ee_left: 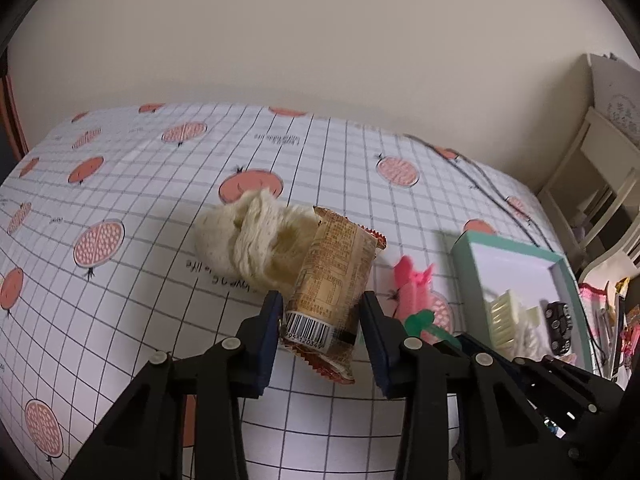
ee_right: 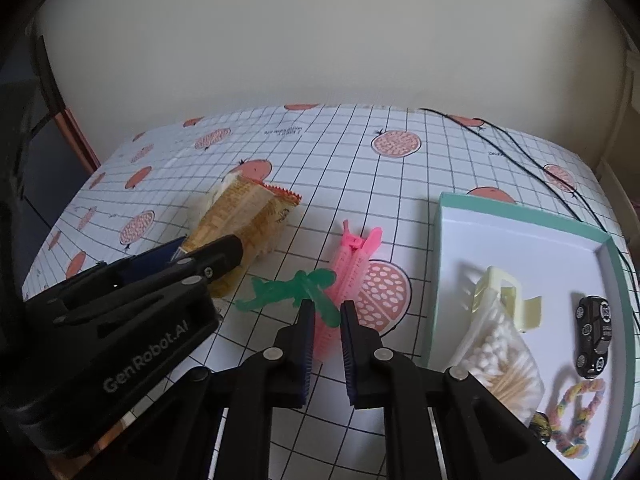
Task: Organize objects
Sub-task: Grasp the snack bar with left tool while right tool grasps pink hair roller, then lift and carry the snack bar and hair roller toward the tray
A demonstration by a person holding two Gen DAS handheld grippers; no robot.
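A tan snack packet (ee_left: 334, 280) with a barcode sits between the fingers of my left gripper (ee_left: 322, 316), which is shut on its sides. In the right wrist view the same packet (ee_right: 248, 216) lies tilted in the left gripper (ee_right: 212, 244). A pink hair clip (ee_right: 352, 264) lies on the tablecloth, with a green toy figure (ee_right: 288, 288) across it. My right gripper (ee_right: 326, 316) is shut on the clip's near end. A cream knitted cloth (ee_left: 248, 236) lies just behind the packet.
A teal-rimmed box (ee_right: 520, 224) at the right holds a cream claw clip (ee_right: 508, 296), a bag of cotton swabs (ee_right: 504, 364), a black toy car (ee_right: 594, 336) and a rainbow braided band (ee_right: 572, 420). A black cable (ee_right: 520, 152) runs behind it. White furniture (ee_left: 592, 184) stands past the table's right edge.
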